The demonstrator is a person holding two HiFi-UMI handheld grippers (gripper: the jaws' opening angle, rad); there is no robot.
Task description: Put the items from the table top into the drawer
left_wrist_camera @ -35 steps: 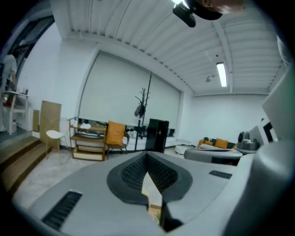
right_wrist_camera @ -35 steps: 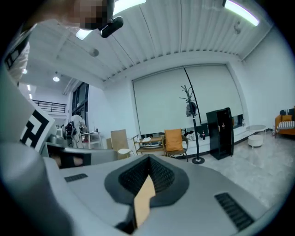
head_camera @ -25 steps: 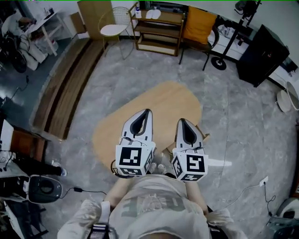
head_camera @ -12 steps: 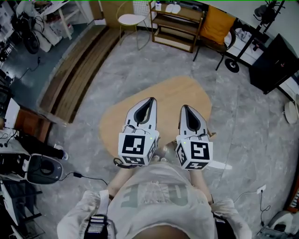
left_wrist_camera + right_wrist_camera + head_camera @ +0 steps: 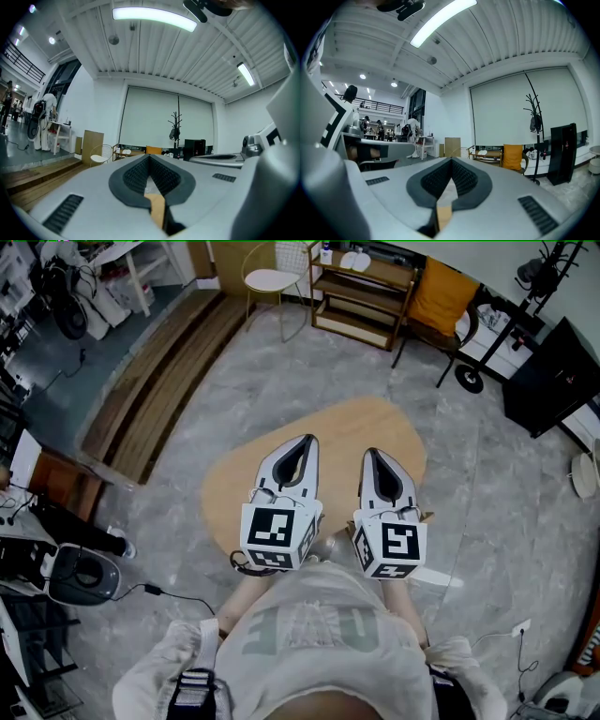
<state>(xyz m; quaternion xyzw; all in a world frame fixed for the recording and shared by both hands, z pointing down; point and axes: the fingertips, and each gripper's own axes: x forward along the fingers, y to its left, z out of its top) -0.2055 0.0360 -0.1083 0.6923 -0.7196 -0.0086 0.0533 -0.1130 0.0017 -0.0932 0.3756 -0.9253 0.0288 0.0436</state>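
In the head view an oval wooden table [image 5: 349, 430] stands in front of me, and the part of its top that shows is bare. My left gripper [image 5: 307, 439] and right gripper [image 5: 367, 452] hang side by side over its near half, pointing level and away from me. In the left gripper view the left gripper [image 5: 149, 156] has its jaws shut with nothing between them. The right gripper [image 5: 451, 160] in its own view is shut and empty too. A small brown corner [image 5: 427, 514] pokes out beside the right gripper; I cannot tell whether it is the drawer.
Beyond the table stand a wire chair with a white seat [image 5: 270, 279], a wooden shelf unit [image 5: 361, 294] and an orange chair [image 5: 441, 294]. A black cabinet [image 5: 553, 362] is at the right, a wooden platform [image 5: 155, 381] at the left. A cable [image 5: 159, 592] crosses the marble floor.
Both grippers have edged a little forward over the table, still shut and empty. The head view has shifted slightly.
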